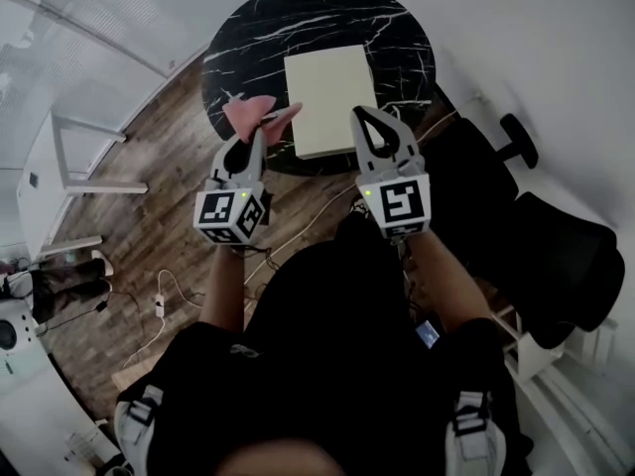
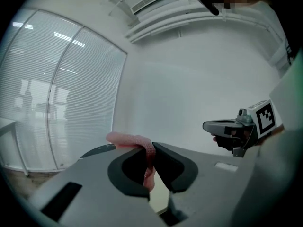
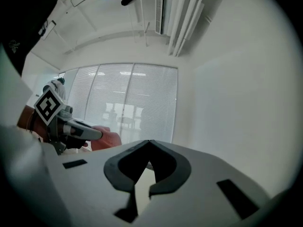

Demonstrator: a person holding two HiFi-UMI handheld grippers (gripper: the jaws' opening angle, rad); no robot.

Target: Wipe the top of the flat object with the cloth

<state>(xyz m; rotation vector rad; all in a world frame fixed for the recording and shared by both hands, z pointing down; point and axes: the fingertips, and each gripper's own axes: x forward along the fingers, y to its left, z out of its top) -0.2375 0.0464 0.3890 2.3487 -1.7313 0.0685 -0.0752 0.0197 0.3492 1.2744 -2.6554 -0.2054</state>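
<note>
The left gripper (image 1: 260, 133) is clamped on the pink cloth (image 1: 248, 112) at the 9 o'clock edge of the cream flat object (image 1: 329, 92) on the black table (image 1: 258, 28). The right gripper (image 1: 358, 114) is closed on nothing, over the object's 5 o'clock corner. The top appears almost entirely unwiped.

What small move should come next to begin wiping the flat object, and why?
Probably swing the left tongs, shut on the pink cloth, rightward and down onto the cream flat object. In the head view the cloth sits off its left edge, not yet on its top. The right tongs are shut and empty.
</note>
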